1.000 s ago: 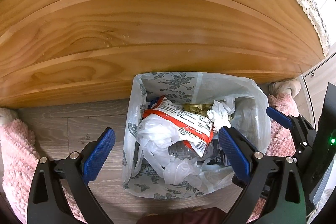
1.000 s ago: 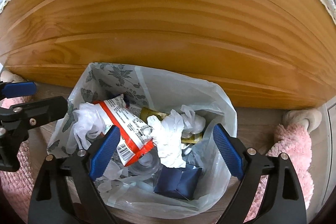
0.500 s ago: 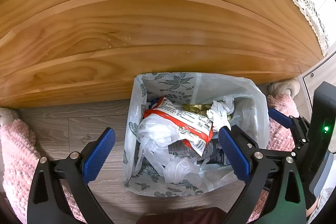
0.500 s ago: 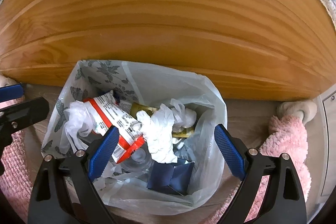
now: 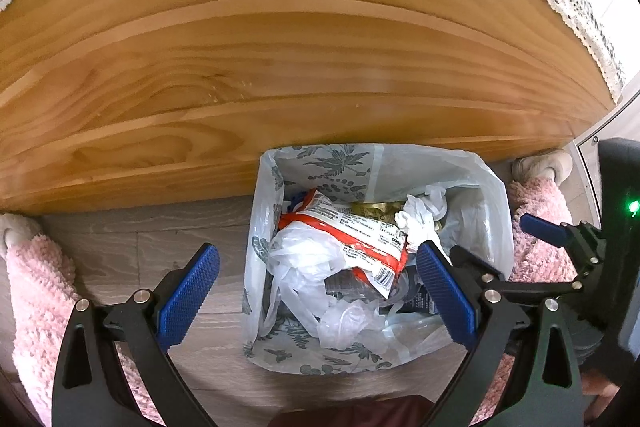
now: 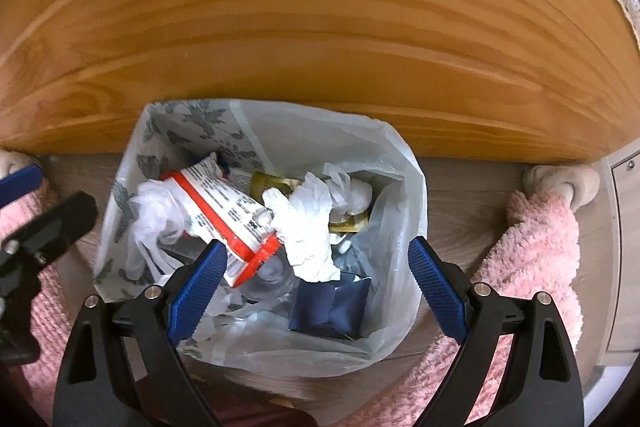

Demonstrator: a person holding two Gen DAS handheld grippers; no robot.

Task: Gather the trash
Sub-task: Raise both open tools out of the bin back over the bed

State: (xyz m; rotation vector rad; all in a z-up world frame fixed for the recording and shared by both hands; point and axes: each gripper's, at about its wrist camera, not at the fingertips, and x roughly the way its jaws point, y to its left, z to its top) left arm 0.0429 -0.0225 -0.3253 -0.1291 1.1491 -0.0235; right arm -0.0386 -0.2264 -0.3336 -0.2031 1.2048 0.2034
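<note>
Tongs nearest in both views: left gripper (image 5: 316, 291) spread wide and empty, one blue pad over bare floor (image 5: 132, 247), the other over the bag's right half; right gripper (image 6: 314, 285) equally wide, gripping nothing, straddling the bag's near right side. Just beyond, white plastic trash bag (image 6: 396, 187) with grey leaf print, standing open on the floor, stuffed with a red-and-white snack wrapper (image 6: 228, 211), crumpled tissue (image 6: 308, 227), clear film, a dark blue packet (image 6: 332, 307), a gold sachet (image 6: 276, 183). Pink fluffy mats (image 6: 532, 247) to either side; behind, wooden panel (image 5: 280, 67) under lace trim. Risks – thin rim slipping from smooth pads; wrapper perched high, liable to spill if the bag tips; grippers colliding. Wrapper print and barcode visible – too small to read.
</note>
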